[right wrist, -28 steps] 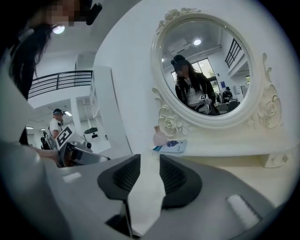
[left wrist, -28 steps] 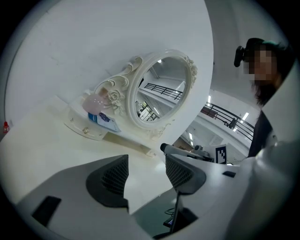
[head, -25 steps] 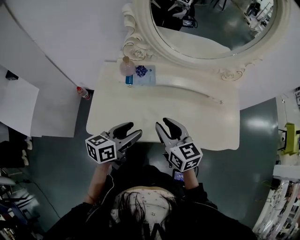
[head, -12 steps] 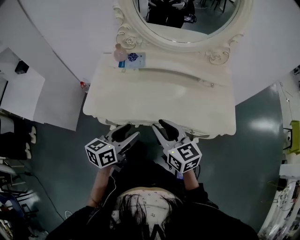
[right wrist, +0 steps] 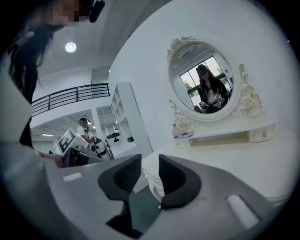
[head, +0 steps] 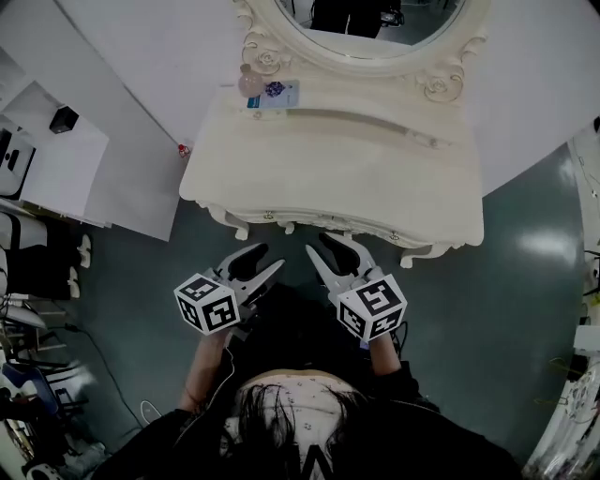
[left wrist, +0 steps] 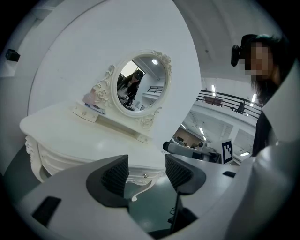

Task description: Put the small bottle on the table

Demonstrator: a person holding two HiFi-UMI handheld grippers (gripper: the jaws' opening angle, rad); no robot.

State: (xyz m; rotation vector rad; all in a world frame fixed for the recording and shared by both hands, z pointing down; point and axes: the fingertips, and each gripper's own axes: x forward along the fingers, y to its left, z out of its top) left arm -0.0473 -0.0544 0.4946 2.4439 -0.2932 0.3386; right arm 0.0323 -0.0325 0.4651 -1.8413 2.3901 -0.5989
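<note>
The small pink bottle (head: 249,82) stands on the raised shelf at the back left of the cream dressing table (head: 328,178), beside the mirror frame. It also shows far off as a pinkish bottle (left wrist: 90,98) in the left gripper view and as a small bottle (right wrist: 178,129) in the right gripper view. My left gripper (head: 264,261) and right gripper (head: 325,247) hover side by side over the floor, just short of the table's front edge. Both are open with nothing between the pads. The right jaws have just been closing a little, on nothing.
An oval mirror (head: 375,19) in a carved frame rises behind the shelf. A blue and white card (head: 278,92) lies next to the bottle. White panels (head: 112,169) and a small red item (head: 184,149) are at the left; dark floor (head: 525,281) surrounds the table.
Both grippers have drawn back from above the table's front part to over the floor in front of it. The table now sits farther up in the head view.
</note>
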